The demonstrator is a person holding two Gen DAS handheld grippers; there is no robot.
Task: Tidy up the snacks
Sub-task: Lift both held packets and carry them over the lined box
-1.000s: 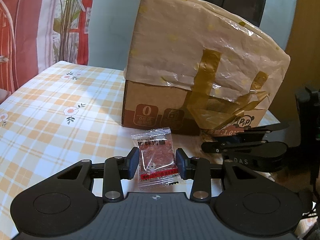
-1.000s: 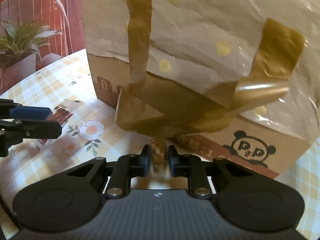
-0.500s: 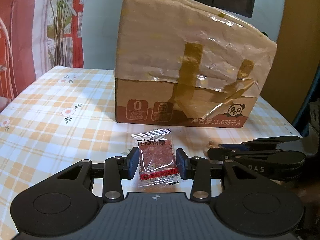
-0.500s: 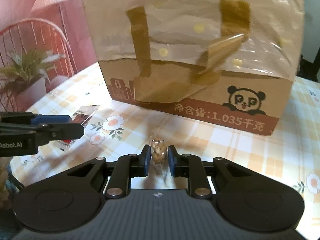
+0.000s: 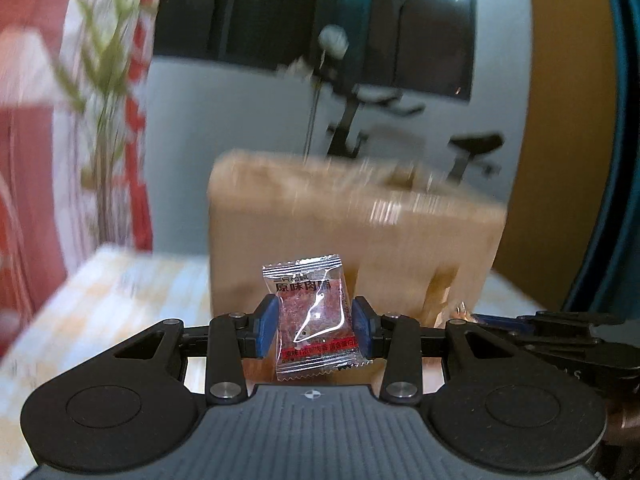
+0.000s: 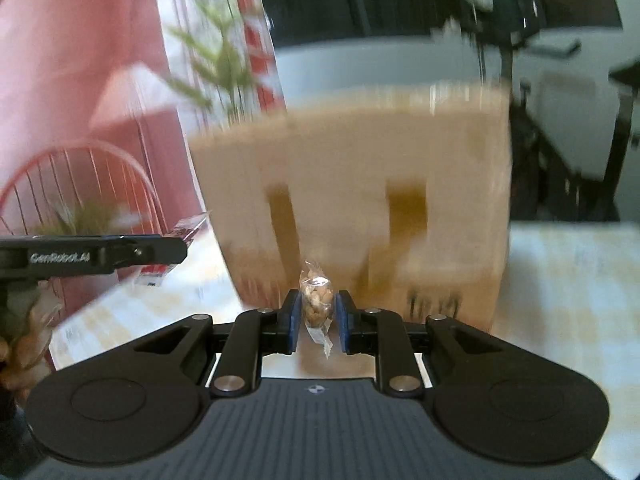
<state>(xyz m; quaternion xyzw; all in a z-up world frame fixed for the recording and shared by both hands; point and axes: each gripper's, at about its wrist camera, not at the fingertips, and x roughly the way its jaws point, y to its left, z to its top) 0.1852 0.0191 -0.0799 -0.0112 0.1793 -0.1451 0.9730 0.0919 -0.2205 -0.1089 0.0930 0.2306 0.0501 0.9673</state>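
- Low at centre of each wrist view, both grippers are loaded: left gripper (image 5: 315,325) clamps a jerky packet (image 5: 314,316), right gripper (image 6: 317,315) a nut packet (image 6: 316,300).
- Neither is in the box (image 6: 352,192) yet; both drops remain.

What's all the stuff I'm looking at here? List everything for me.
red meat-snack packet: one, clear wrapper with red contents, between the left gripper's pads
nut packet: one, clear wrapper with tan contents, between the right gripper's pads
cardboard box: one, brown, draped in pale plastic with olive tape, standing on the table
table: one, orange-and-white checked cloth
plant: green, left background, blurred
exercise bike: one, dark, behind the box
left gripper: one, black with blue pads, shut on the meat snack
right gripper: one, black with blue pads, shut on the nut packet
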